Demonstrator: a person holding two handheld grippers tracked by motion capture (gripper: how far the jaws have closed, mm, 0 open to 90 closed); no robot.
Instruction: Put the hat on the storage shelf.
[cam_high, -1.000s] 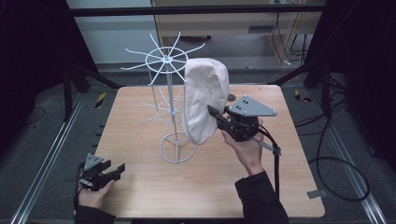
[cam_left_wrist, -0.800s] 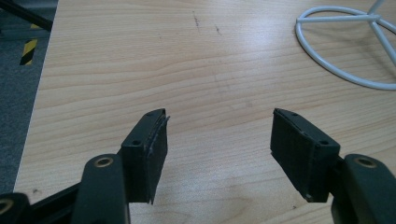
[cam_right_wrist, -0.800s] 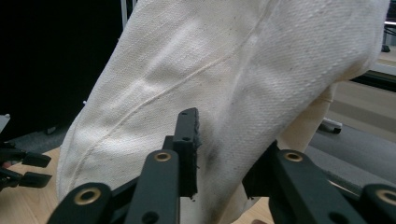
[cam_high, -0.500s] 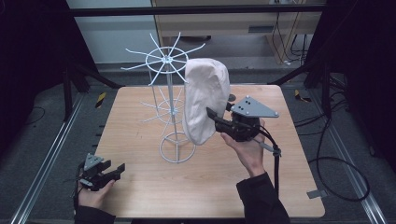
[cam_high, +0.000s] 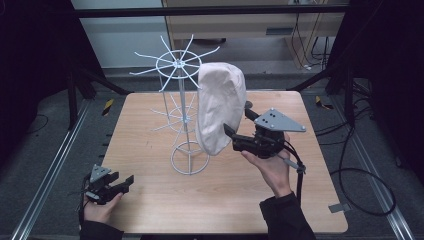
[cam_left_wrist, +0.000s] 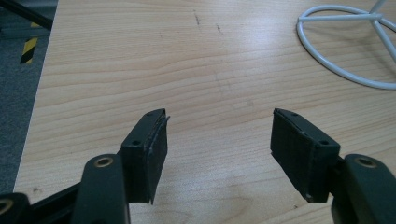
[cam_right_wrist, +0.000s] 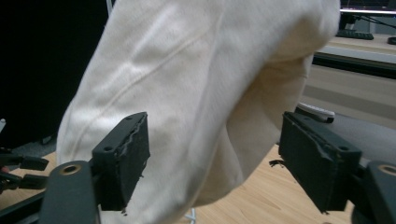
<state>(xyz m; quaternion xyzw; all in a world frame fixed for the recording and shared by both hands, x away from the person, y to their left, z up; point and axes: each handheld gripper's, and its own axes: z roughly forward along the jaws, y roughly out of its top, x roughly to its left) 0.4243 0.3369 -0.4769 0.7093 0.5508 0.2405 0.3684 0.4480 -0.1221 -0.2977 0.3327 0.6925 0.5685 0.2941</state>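
Note:
A cream cloth hat (cam_high: 220, 105) hangs from a spoke of a white wire rack (cam_high: 176, 65) that stands mid-table on a ring base (cam_high: 190, 159). My right gripper (cam_high: 237, 121) is raised at the hat's lower right side, open. In the right gripper view the hat (cam_right_wrist: 210, 70) bulges between and beyond my right gripper's (cam_right_wrist: 215, 135) spread jaws, and I cannot tell whether they touch it. My left gripper (cam_high: 121, 178) rests low at the table's front left corner, open. In the left gripper view it (cam_left_wrist: 219, 135) has only bare wood between the jaws, with the ring base (cam_left_wrist: 345, 70) farther off.
The wooden table (cam_high: 150, 210) is bare around the rack. Thin spokes (cam_high: 150, 57) stick out from the rack at two heights. Dark frame rails and cables lie on the floor around the table.
My right gripper has drifted slightly right and toward the person, still open beside the hat. The left gripper has not moved.

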